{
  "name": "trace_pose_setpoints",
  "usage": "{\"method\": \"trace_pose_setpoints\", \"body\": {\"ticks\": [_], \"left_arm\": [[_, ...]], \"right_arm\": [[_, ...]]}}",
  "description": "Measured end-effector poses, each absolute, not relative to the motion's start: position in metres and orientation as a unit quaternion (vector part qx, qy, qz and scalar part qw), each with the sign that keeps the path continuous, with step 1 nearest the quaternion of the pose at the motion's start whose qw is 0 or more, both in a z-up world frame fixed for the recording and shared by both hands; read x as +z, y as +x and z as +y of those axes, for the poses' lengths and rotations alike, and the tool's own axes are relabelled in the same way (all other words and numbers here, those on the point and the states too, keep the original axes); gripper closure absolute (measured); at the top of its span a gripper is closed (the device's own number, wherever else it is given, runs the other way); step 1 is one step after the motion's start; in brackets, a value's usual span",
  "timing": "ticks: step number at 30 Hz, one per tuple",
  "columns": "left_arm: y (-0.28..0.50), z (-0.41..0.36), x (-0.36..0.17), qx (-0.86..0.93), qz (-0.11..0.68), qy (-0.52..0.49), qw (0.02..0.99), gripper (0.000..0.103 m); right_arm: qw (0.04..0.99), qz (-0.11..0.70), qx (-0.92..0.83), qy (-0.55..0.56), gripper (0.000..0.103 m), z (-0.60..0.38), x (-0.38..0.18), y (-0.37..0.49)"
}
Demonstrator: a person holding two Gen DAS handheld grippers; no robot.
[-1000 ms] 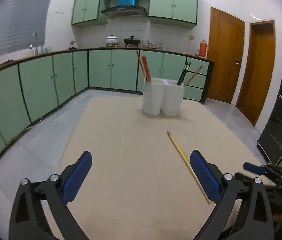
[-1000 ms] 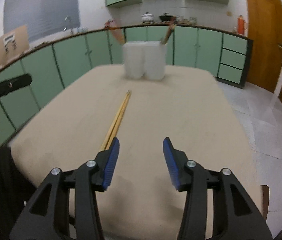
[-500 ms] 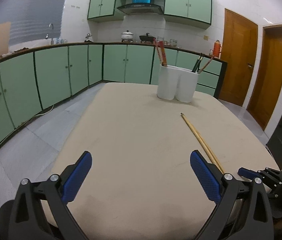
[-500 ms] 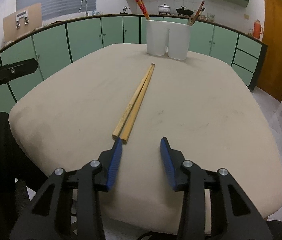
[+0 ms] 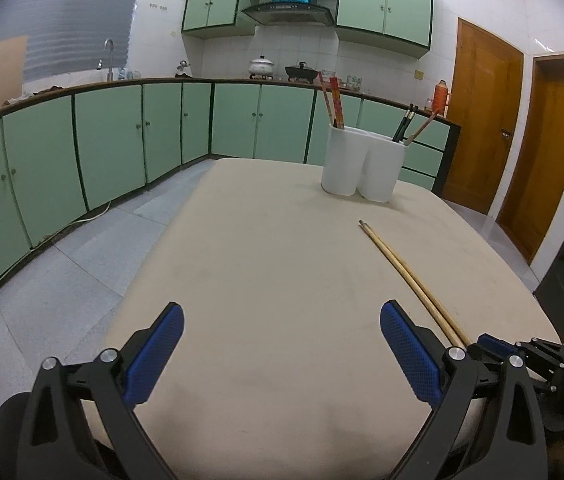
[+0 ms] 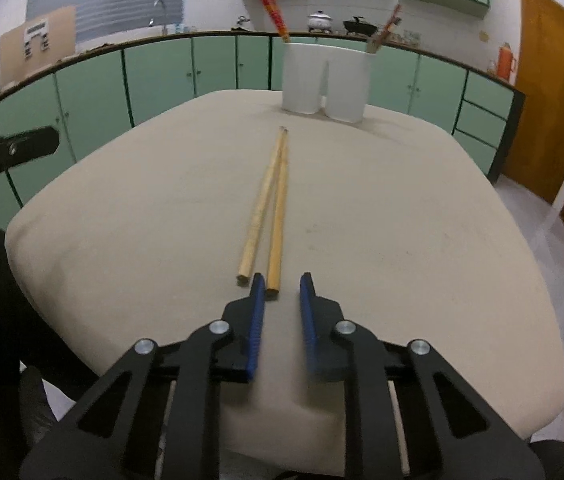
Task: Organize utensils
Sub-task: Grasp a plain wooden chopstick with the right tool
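Note:
A pair of light wooden chopsticks [image 6: 272, 204] lies on the beige table [image 6: 401, 220], pointing toward a white two-compartment holder [image 6: 325, 78] at the far end. The holder holds red chopsticks on the left and dark ones on the right. My right gripper [image 6: 282, 284] is open with a narrow gap, low at the chopsticks' near ends; its left finger touches or nearly touches one end. My left gripper [image 5: 282, 328] is wide open and empty over the table's near left part; the chopsticks [image 5: 409, 276] lie to its right, the holder [image 5: 361, 164] far ahead.
Green cabinets [image 5: 122, 152] line the far and left walls. Wooden doors [image 5: 481, 120] stand at the right. The table's near edge [image 6: 321, 440] lies under my right gripper. The left gripper's side shows in the right wrist view [image 6: 10, 152].
My right gripper has moved forward and down to the chopsticks' near ends and its jaws have narrowed. My left gripper has drawn back and stayed wide open.

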State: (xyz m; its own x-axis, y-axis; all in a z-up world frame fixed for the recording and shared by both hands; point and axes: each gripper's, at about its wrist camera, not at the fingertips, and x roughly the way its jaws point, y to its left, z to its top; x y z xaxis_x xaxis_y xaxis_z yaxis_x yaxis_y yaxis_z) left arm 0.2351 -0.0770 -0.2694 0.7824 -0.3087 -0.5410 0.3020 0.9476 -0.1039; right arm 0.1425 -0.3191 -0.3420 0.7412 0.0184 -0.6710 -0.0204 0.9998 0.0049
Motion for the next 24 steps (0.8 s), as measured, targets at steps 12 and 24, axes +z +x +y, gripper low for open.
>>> {"method": "trace_pose_setpoints", "body": {"ticks": [12,24], "left_arm": [[0.239,-0.08,-0.274,-0.163,0.297,-0.006,0.941,0.006],[0.243,-0.084,-0.281,-0.165,0.314,-0.007,0.935,0.006]], "right_arm": [[0.933,0.356,-0.025,0.034,0.097,-0.347,-0.343,0.149],[0.931,0.36,0.053,0.014,0.097,-0.318,-0.338,0.139]]}}
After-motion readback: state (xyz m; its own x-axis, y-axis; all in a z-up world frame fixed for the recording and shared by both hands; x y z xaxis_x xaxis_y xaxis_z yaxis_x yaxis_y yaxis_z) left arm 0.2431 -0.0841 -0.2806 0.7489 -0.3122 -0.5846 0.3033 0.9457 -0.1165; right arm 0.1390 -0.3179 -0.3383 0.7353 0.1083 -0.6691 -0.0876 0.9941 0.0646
